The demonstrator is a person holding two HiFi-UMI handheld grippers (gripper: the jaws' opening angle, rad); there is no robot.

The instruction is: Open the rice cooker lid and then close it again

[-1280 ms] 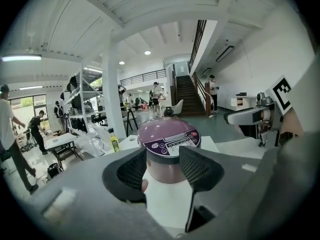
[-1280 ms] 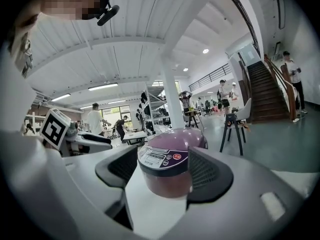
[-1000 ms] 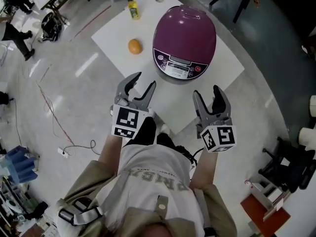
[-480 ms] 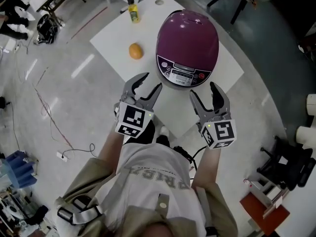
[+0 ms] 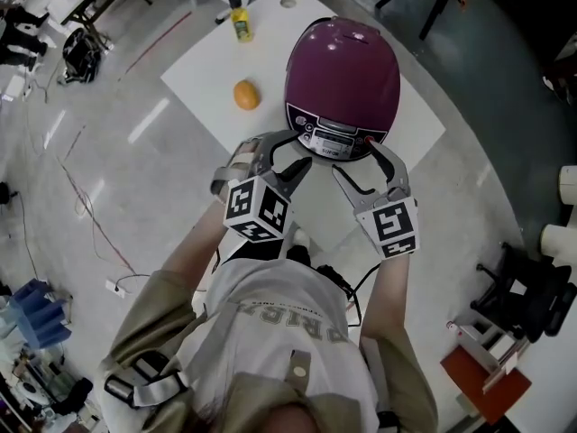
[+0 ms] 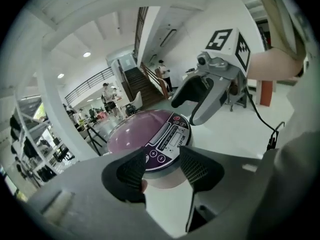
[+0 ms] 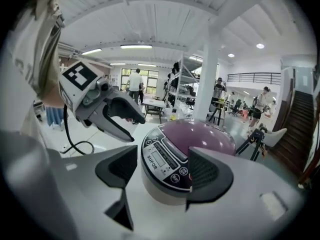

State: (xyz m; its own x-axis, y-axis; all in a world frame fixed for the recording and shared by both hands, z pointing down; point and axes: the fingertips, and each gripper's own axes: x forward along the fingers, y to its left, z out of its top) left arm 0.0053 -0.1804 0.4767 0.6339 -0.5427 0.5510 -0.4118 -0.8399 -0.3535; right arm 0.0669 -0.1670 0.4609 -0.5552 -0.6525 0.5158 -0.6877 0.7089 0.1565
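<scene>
Two empty grippers: your left gripper (image 5: 281,156) and right gripper (image 5: 361,162) hold jaws apart, just short of the closed purple rice cooker (image 5: 343,70) on a white table (image 5: 206,69) over glossy grey floor (image 5: 108,179).

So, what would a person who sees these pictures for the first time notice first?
The big purple rice cooker, lid closed, stands on the white table. The left gripper and right gripper hover open just before its control panel. An orange lies left of it in the head view, a small yellow bottle beyond.
</scene>
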